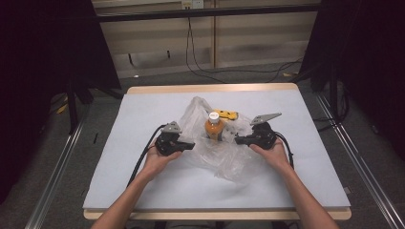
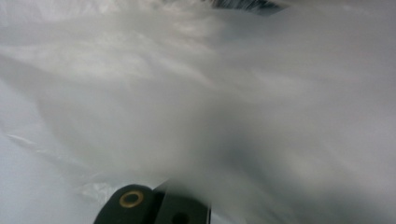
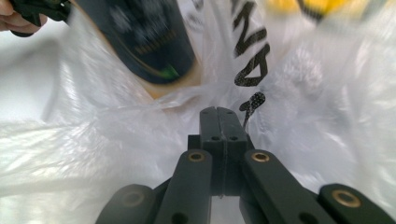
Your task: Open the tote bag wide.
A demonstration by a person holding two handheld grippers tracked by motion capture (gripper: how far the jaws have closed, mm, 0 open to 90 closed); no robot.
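Two grippers, left (image 1: 190, 145) and right (image 1: 237, 140), work a bag (image 1: 224, 157) around a bottle (image 1: 214, 127); right clenches plastic, left's jaws unreadable. Pulling evenly should keep it upright.

— What do you have on the right gripper view?

— I see my right claw (image 3: 224, 122) rising from the bottom, its two black jaws pressed flat together with clear plastic bag (image 3: 93, 140) film bunched around their tips. I can't tell whether film is pinched between them.

— And past the jaws?

— A dark bottle (image 3: 144, 37) with an orange rim lies tilted behind the film, upper left. Black lettering (image 3: 252, 51) runs down the bag just right of it. I read something yellow (image 3: 327, 5), blurred, along the top edge.

— Anything else?

— A hand (image 3: 14, 18) on a black gripper part in the top left corner.
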